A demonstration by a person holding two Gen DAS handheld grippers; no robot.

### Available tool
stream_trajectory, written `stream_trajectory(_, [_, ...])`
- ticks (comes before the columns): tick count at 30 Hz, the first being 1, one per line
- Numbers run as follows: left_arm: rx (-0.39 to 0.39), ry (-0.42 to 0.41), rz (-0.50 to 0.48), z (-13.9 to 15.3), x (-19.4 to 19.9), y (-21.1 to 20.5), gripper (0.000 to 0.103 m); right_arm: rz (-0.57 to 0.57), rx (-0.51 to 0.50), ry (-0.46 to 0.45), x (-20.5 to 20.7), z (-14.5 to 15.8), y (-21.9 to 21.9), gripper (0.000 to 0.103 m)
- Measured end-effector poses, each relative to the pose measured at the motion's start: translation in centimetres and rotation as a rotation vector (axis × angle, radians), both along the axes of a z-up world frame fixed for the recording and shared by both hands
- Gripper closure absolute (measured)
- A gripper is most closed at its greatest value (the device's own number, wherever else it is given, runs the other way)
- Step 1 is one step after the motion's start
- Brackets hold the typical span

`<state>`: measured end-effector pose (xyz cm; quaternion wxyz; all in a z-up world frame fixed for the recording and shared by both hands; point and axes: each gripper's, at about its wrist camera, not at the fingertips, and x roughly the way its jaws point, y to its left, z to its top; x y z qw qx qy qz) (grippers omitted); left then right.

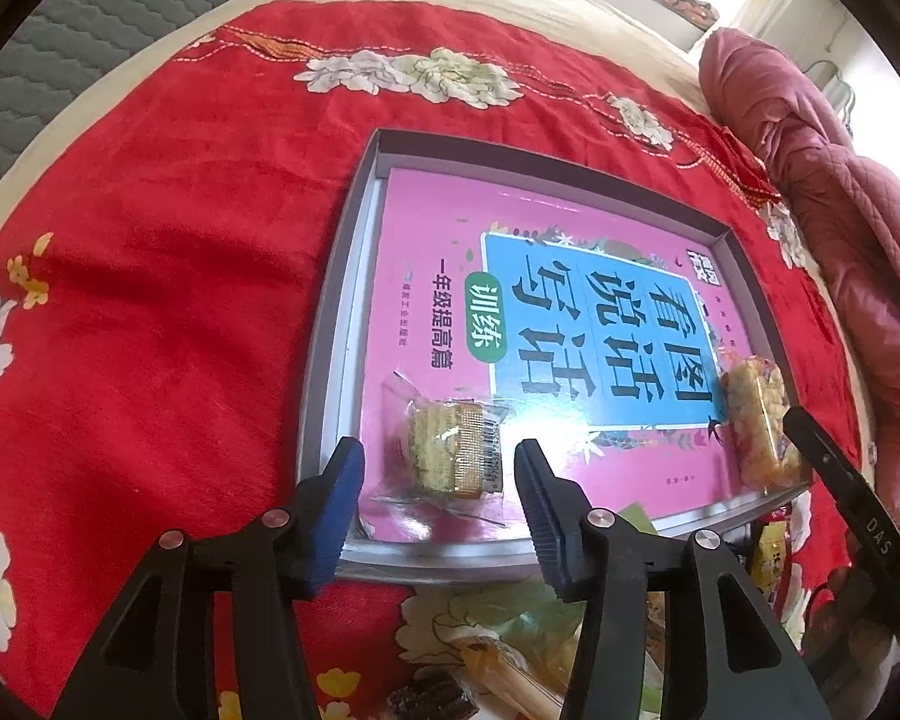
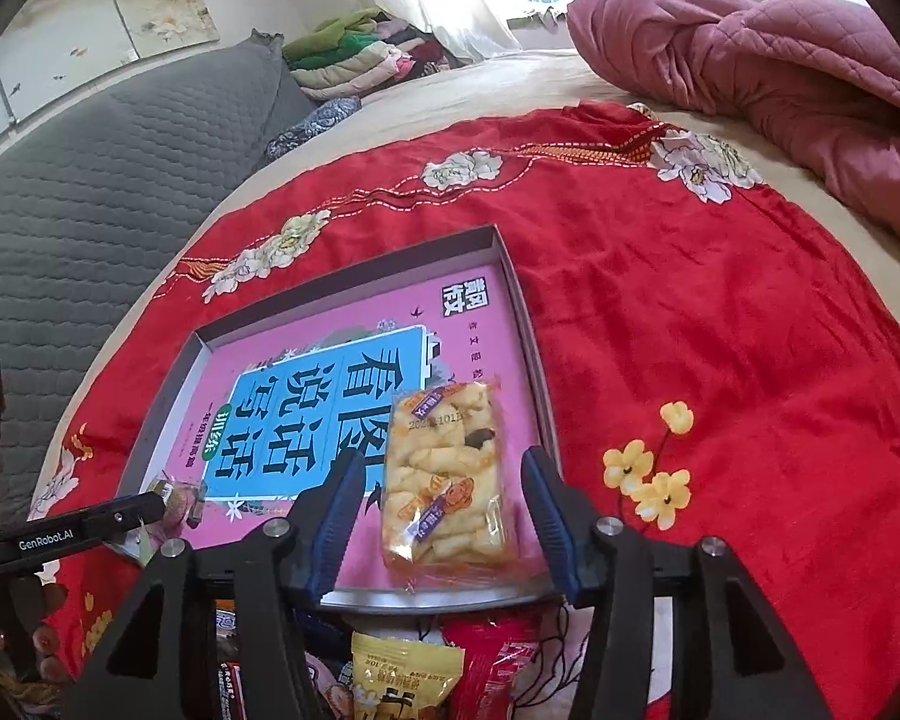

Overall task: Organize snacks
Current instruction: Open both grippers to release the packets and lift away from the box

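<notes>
Lying in a shallow grey box [image 1: 354,276] on a red floral cloth [image 1: 168,252], a pink book [image 1: 510,276] carries two wrapped snacks. In the left wrist view, the left gripper [image 1: 438,468] stands with its jaws apart on either side of a small clear-wrapped biscuit pack [image 1: 450,450] at lower centre; the blue pads [image 1: 336,510] do not press on it, so the pack is released and rests on the book near the box's near rim. In the right wrist view, the right gripper [image 2: 444,480] likewise has its jaws parted, flanking a larger bag of yellow crisps [image 2: 444,480] without touching it; the bag lies at the book's lower right corner, close to the box's right wall [image 2: 540,384].

The upper half of the book is bare. Red cloth lies unobstructed to the right of the box in the right wrist view.

More packets [image 2: 408,678] crowd the bottom edge of both frames, just below the box's near rim. A pink quilt [image 2: 768,72] fills the upper right; a grey padded headboard [image 2: 90,192] occupies the left.
</notes>
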<state>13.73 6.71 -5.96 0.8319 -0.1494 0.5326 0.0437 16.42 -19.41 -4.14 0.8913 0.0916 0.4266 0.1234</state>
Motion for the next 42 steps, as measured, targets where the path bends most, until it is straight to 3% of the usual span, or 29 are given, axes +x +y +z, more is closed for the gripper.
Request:
stream_trajectory(10, [-0.015,-0.033,0.007,1.6,-0.4,0.4,0.043,0.017,0.005,-0.03,-0.3,0.7,0.2,0.046])
stream_trajectory(42, [0.01,-0.119,0.008,6.1,-4.1,1.0,0.043,0.072,-0.051,-0.206,-4.3,5.3,0.4,0.041])
